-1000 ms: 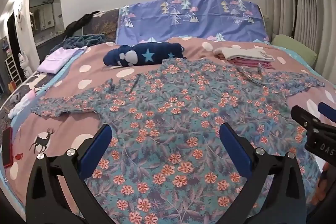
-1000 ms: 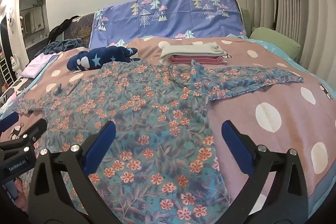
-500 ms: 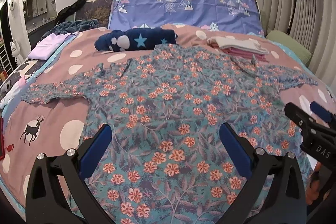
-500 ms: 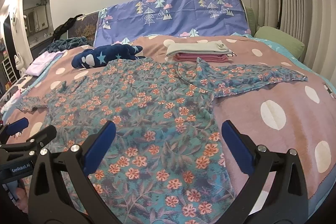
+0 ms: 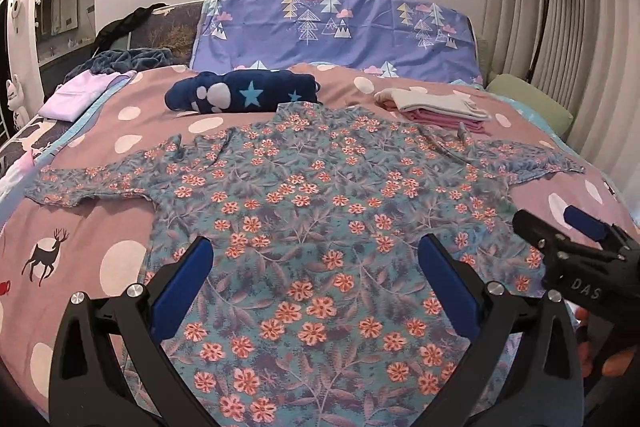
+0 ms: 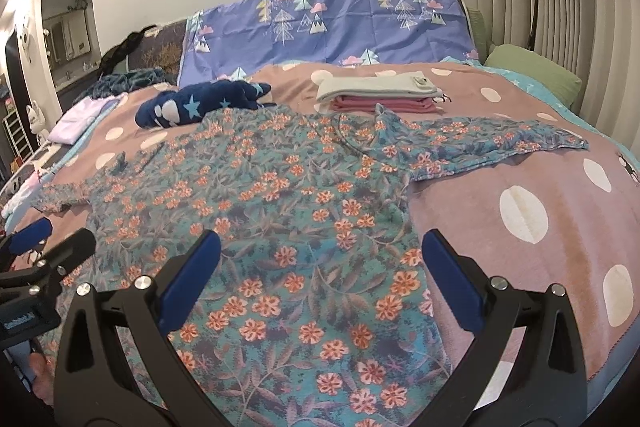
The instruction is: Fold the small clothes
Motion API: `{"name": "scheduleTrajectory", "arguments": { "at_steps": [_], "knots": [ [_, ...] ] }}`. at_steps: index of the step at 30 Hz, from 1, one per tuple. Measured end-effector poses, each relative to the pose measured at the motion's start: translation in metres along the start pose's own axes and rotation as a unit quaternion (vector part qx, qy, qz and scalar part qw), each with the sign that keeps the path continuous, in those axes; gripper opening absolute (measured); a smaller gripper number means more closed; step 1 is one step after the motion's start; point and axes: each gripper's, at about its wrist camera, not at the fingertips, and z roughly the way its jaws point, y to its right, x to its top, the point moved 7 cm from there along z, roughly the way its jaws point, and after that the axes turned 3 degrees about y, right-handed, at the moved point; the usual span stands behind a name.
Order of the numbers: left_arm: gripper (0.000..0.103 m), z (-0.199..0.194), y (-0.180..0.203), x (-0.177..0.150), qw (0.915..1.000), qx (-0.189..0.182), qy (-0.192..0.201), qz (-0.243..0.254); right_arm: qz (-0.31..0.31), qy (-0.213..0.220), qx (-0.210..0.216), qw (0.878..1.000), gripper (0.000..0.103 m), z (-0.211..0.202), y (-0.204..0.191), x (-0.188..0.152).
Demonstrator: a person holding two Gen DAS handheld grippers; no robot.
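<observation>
Hovering above the floral shirt spread flat on the bed, the left gripper gapes wide, holding nothing. From the right wrist, the right gripper is equally spread and empty over the shirt's hem.

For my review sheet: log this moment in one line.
stage: pre-grasp | left tool: open | right tool: open | floral top: spread flat, unfolded | bed
</observation>
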Motion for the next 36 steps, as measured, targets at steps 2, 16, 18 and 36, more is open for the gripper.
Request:
{"name": "scheduleTrajectory", "arguments": {
  "at_steps": [2,16,18,36],
  "knots": [
    [0.102,0.001,-0.001,0.000,1.0000,0.001,-0.001,-0.002,0.004,-0.010,0.007,1.000,0.101,0.003,-0.001,-0.002],
    [0.102,0.002,-0.001,-0.003,1.0000,-0.003,-0.008,0.003,0.014,0.004,0.007,1.000,0.101,-0.001,0.003,0.003],
    [0.102,0.003,0.000,-0.004,0.9999,-0.002,-0.010,0.004,0.015,0.004,0.007,1.000,0.101,-0.001,0.003,0.004],
    [0.102,0.008,-0.001,-0.004,0.9998,-0.004,-0.017,0.004,0.012,-0.020,0.016,1.000,0.101,0.011,-0.002,0.002]
  ]
}}
